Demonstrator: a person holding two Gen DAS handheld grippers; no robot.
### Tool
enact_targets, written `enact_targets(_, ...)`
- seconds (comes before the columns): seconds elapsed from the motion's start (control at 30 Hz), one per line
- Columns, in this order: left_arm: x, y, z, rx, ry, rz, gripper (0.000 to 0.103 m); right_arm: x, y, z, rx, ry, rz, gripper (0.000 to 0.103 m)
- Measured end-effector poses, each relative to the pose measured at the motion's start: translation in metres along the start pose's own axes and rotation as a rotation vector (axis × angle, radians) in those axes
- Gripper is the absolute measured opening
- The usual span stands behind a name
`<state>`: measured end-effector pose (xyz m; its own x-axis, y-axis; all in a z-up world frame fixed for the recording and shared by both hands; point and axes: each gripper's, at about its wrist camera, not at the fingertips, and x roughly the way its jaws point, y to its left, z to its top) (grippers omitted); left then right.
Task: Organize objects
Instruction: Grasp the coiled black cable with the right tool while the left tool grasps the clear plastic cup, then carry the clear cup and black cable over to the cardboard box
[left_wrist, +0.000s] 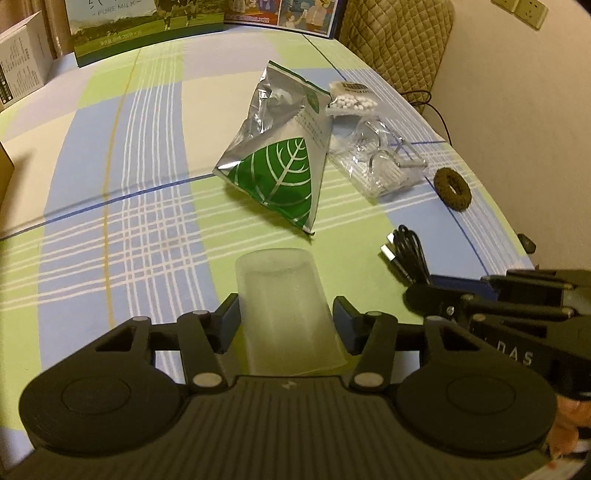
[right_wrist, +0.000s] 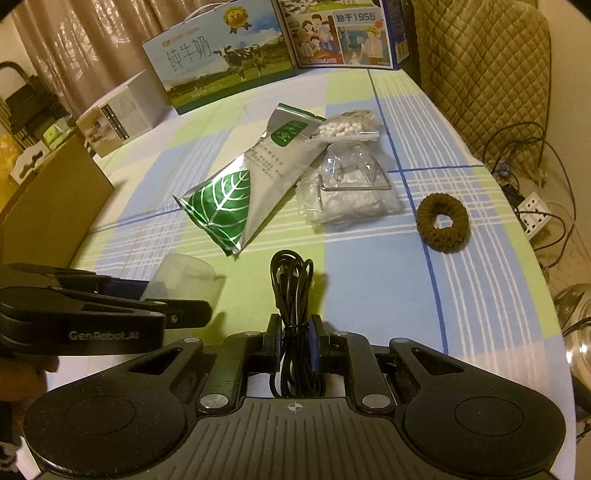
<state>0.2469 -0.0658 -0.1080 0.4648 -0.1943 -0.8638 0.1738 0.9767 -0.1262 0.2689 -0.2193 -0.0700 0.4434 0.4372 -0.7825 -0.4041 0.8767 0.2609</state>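
Partly hidden: cup (left_wrist: 286, 314) rim, cable (right_wrist: 293, 295) ends.

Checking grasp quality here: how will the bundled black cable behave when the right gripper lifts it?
Probably floppy: the cable is thin, tied only at its middle, where the right gripper has its jaws closed. Its loops would likely sag. It looks light, so slipping seems unlikely.

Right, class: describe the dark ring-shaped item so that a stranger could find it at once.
Start at the checked tablecloth and go to its edge nearest the quilted chair. Beside the clear plastic packet lies the brown hair scrunchie, the only fuzzy ring there.
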Motion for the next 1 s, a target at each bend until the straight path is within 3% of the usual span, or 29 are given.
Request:
enact_targets(0.27, -0.015, 0.010, -0.020, 0.024, 0.006, -0.001, 0.048, -0.002, 0.011, -0.005, -0.026, -0.006, 0.003, 0.011)
enact_targets(0.53, -0.037, 0.015, -0.045, 0.003, 0.016, 0.000, 0.048, -0.011, 0.021, -0.020, 0.028, -0.005, 0.039, 0.011)
enact_targets(1.0, -0.103, 0.022, -0.082, -0.025, -0.037, 0.000, 0.048, -0.062, 0.067, -0.046, 0.028, -0.014, 0.038, 0.011)
